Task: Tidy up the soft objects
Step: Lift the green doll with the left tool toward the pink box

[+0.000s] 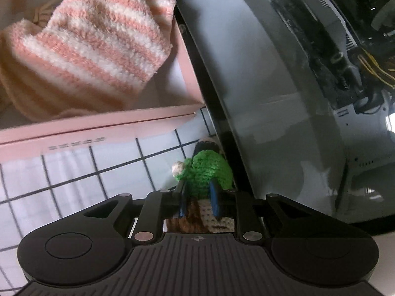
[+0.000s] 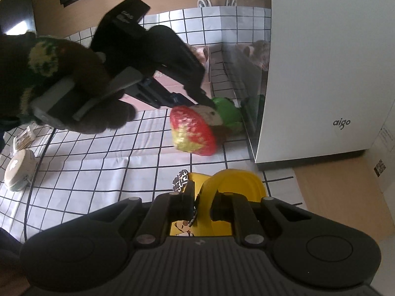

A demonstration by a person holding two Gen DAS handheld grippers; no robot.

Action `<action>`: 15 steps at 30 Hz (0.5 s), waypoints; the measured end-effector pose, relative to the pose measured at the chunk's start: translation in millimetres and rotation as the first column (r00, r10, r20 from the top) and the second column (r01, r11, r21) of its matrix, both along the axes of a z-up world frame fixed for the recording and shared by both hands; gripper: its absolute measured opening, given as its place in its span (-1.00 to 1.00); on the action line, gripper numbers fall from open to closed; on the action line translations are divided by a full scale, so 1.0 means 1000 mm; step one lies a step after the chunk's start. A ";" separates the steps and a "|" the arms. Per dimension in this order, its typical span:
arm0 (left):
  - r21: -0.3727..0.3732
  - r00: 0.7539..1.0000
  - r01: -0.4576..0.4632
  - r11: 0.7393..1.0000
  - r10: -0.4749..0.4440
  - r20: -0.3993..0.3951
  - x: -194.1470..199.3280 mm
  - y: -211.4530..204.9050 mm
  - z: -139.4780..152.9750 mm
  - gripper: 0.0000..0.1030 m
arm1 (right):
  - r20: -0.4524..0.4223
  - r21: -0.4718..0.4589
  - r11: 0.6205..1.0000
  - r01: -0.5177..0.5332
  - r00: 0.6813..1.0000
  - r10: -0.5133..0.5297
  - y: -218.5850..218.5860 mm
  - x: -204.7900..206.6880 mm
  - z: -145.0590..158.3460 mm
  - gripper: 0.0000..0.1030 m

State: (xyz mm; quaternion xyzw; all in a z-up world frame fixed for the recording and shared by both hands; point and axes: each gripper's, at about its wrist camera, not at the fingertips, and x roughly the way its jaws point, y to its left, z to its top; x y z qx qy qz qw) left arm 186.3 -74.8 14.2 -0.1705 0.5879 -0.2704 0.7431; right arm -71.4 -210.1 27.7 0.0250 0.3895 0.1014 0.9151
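Crocheted green toy (image 1: 205,172) is sitting clamped between the left gripper's (image 1: 198,198) blue fingers at lower centre; the right gripper (image 2: 201,203) is pinching a yellow pouch (image 2: 234,185).

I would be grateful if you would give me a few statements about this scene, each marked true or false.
1. A pink-and-white striped sock lies in the pink box. True.
2. The left gripper has a green crocheted piece between its fingers. True.
3. The strawberry toy sits inside the pink box. False: it lies on the checked cloth beside the white computer case.
4. The right gripper holds nothing. False: it is shut on a yellow item.
5. The cloth is plain white. False: it has a black grid.
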 end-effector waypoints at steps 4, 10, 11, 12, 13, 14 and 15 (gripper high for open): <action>0.013 1.000 0.019 1.000 -0.019 0.017 -0.002 0.000 0.003 -0.55 | 0.005 0.001 1.000 -0.004 1.000 0.004 -0.001 0.000 -0.001 -0.79; 0.131 0.979 0.152 0.980 -0.167 0.117 -0.028 0.016 0.045 -0.55 | 0.014 -0.008 1.000 -0.012 1.000 0.012 -0.001 0.000 -0.003 -0.77; 0.121 0.978 0.169 0.978 -0.181 0.100 -0.028 0.016 0.047 -0.55 | 0.009 -0.003 1.000 -0.013 1.000 0.013 -0.001 0.001 -0.005 -0.77; 0.107 0.979 0.175 0.979 -0.184 0.087 -0.027 0.014 0.049 -0.55 | 0.005 0.002 1.000 -0.015 1.000 0.015 -0.002 0.002 -0.005 -0.77; 0.104 0.980 0.169 0.980 -0.178 0.087 -0.026 0.009 0.050 -0.55 | 0.004 0.002 1.000 -0.018 1.000 0.018 -0.002 0.003 -0.005 -0.77; 0.108 0.981 0.163 0.981 -0.173 0.088 -0.023 0.003 0.052 -0.55 | 0.008 -0.002 1.000 -0.022 1.000 0.022 -0.001 0.003 -0.004 -0.77; 0.113 0.982 0.161 0.980 -0.171 0.085 -0.021 -0.002 0.052 -0.55 | 0.012 -0.004 1.000 -0.023 1.000 0.023 0.000 0.002 -0.004 -0.77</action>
